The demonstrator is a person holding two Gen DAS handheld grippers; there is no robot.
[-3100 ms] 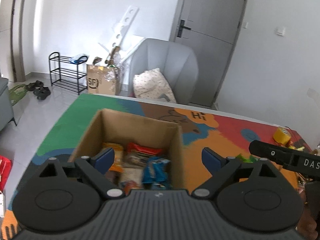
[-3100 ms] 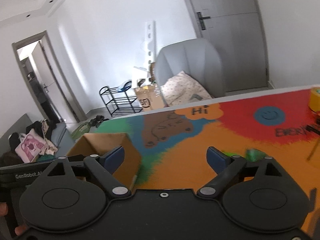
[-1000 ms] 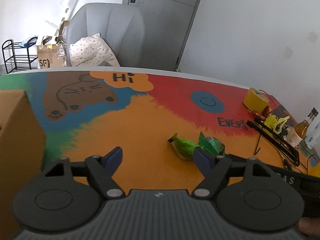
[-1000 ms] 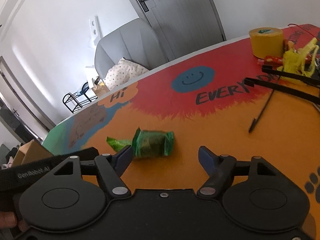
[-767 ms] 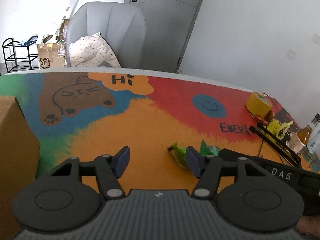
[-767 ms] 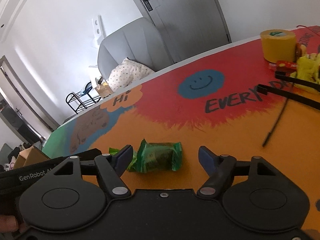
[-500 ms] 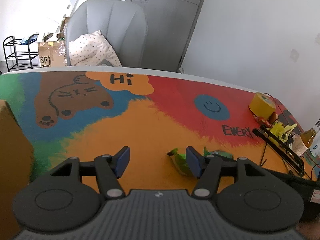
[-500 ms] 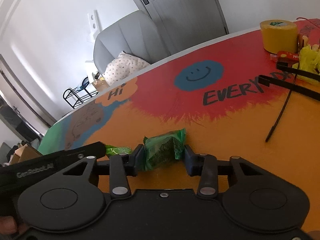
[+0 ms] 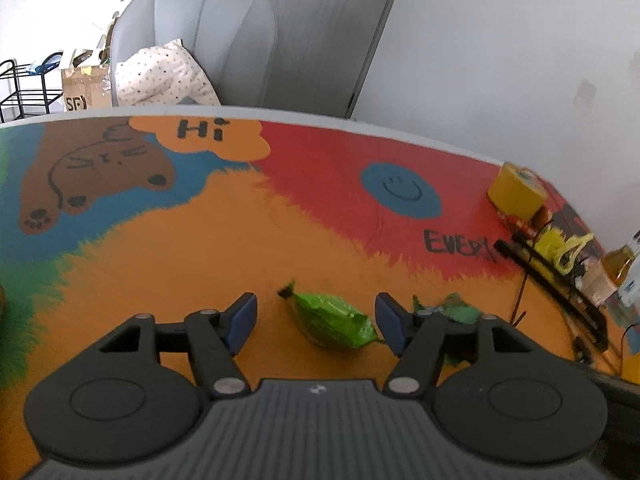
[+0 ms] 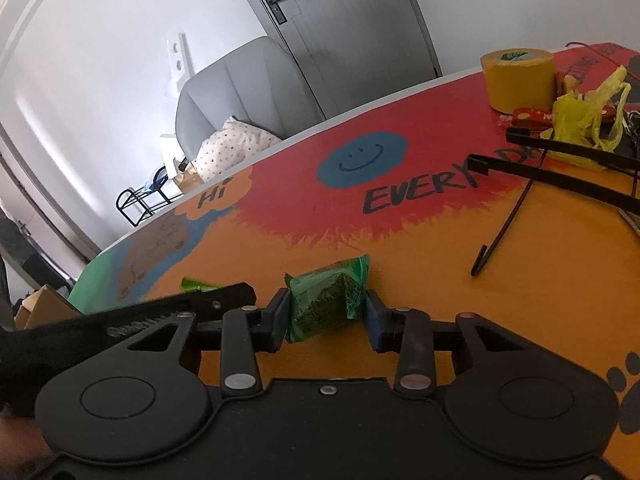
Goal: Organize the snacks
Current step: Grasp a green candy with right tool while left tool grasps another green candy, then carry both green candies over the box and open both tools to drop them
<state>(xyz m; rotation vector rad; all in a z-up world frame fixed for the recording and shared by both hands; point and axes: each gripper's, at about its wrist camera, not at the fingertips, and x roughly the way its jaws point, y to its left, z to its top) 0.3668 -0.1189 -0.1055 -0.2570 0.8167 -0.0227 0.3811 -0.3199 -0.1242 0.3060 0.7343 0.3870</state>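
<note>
Our right claw (image 10: 326, 312) is clenched on the dark green snack packet (image 10: 326, 300), one pad on each side of its middle, the packet sitting at about twelve o'clock in the right wrist view and low over the tabletop (image 10: 400, 248); we cannot tell whether it rests there or is just lifted. Our left claw (image 9: 316, 320) is released, its jaws opening slightly, with the bright green snack packet (image 9: 332, 320) lying flat on the orange part of the tabletop between them, nearer the pad at three o'clock and touching neither.

We judge both packets light, soft and crinkly. The film wrappers look slippery and will buckle under pressure, and the contents may crumble if squeezed hard. The dark packet looks blocky, so a hold across its body suits it. The bright one is flatter and pointed at its ten o'clock end; we would straddle its fuller middle, not the thin sealed tip, and close gently.

A yellow tape roll (image 10: 518, 80) and black clutter sit well apart at two o'clock.
</note>
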